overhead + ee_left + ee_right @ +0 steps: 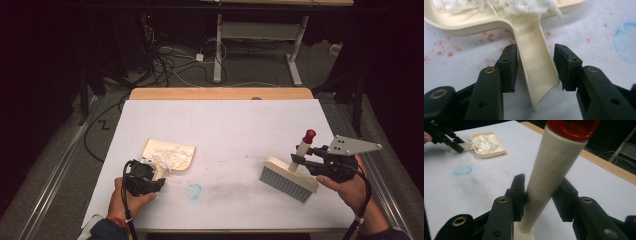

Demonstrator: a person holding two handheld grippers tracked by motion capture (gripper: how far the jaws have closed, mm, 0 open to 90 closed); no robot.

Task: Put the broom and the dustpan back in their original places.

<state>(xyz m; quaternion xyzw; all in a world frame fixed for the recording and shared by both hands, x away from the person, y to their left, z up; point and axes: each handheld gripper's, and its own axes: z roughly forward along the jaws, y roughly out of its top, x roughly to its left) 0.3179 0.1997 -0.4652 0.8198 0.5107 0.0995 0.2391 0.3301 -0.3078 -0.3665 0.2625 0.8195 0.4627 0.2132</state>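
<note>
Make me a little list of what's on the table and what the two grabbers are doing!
dustpan: cream, lying on the white table, white paper scraps inside
left gripper: jaws apart, one on each side of the dustpan handle, not squeezing it
brush: cream, grey bristles down on the table, handle with a red tip
right gripper: jaws around the brush handle, grip looks loosened
marks: blue ring, grey smudge
</note>
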